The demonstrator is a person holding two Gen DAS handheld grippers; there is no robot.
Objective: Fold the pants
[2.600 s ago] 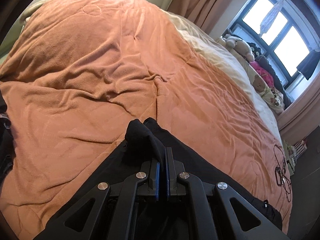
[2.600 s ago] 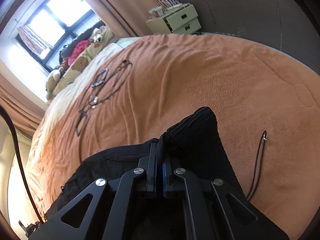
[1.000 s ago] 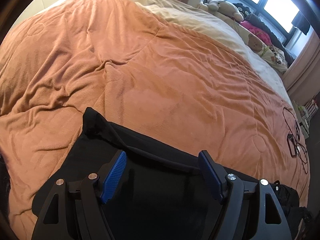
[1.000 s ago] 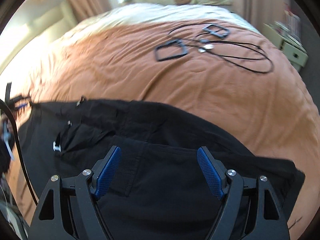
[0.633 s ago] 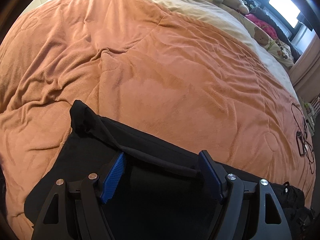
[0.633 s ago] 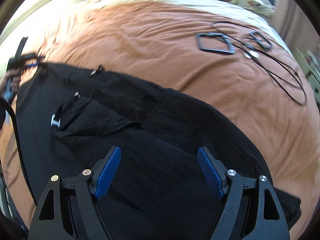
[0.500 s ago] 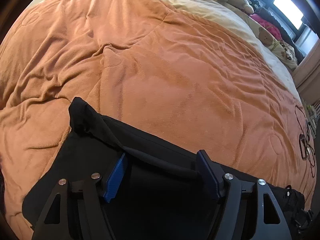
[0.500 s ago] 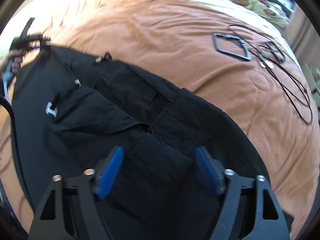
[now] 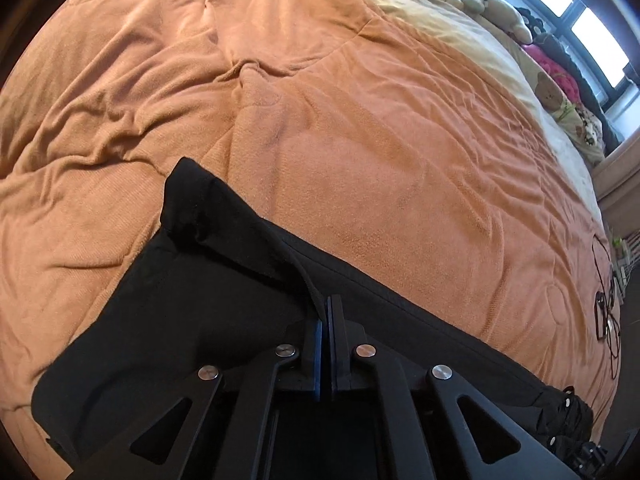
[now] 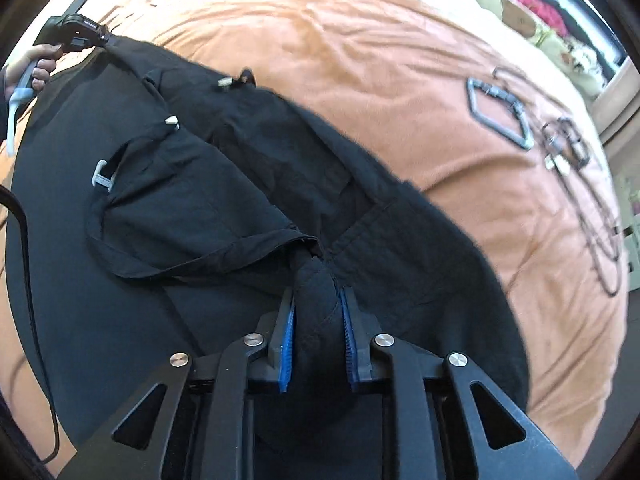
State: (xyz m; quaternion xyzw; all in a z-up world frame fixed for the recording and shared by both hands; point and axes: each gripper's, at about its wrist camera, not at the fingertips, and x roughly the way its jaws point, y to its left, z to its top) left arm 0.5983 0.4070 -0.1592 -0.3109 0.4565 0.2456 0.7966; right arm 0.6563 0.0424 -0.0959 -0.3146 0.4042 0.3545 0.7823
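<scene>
Black pants [image 9: 192,312] lie spread on an orange blanket [image 9: 360,120]. My left gripper [image 9: 327,304] is shut on a thin fold along the pants' far edge, its blue pads pressed together on the cloth. In the right wrist view the pants [image 10: 200,208] stretch across the bed, with a strap and small buckles on top. My right gripper [image 10: 318,300] has a thick bunch of the fabric squeezed between its blue pads, and its jaws are still closing. The left gripper [image 10: 76,34] shows at the far upper left, held by a hand [image 10: 38,70], at the pants' other end.
Black cords and rectangular metal frames [image 10: 500,112] lie on the blanket to the right. Plush toys [image 9: 500,4] and pillows sit below a window at the far side. A black cable [image 10: 28,264] runs along the left edge of the right wrist view.
Both grippers went from wide open over the pants to closed on the fabric. The right gripper swung over the pants and rolled; the left sank slightly onto the edge.
</scene>
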